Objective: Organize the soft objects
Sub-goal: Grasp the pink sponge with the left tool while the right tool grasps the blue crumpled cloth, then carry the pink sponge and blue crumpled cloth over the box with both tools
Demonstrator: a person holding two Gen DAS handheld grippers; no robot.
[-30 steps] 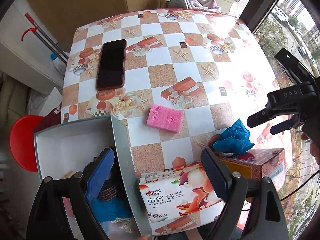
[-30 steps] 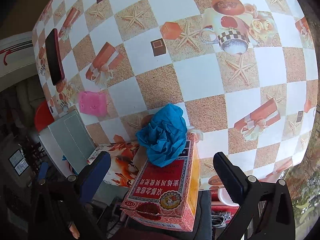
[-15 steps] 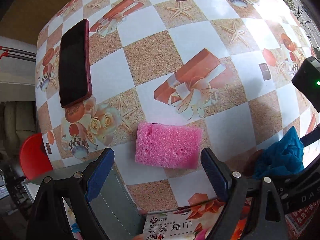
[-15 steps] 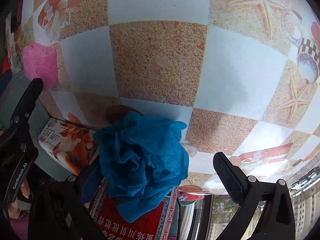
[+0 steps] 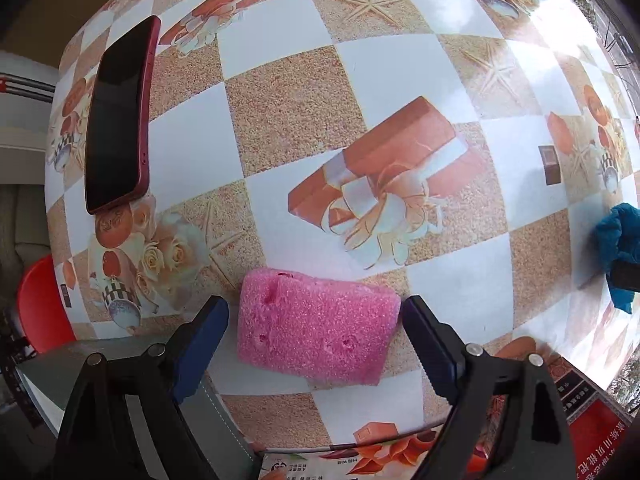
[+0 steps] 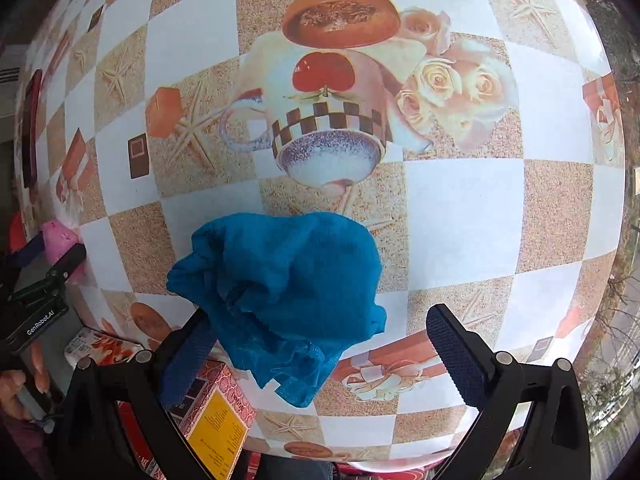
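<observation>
pink sponge (image 5: 316, 330) sits between the spread left gripper (image 5: 314, 338); spread right gripper (image 6: 320, 354) partly hidden by blue cloth (image 6: 280, 288).

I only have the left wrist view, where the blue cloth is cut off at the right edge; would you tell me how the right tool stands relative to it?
Observer: The right tool is open, with the blue cloth between its fingers, nearer the view's left one.
Operator: Thank you. Is either finger touching it?
Observer: The cloth overlaps the left finger, while the right finger stands clear of it.
Operator: And what lies beneath the cloth?
Observer: A red box with a yellow label shows just below its lower left edge. I cannot tell whether the cloth rests on it.
</observation>
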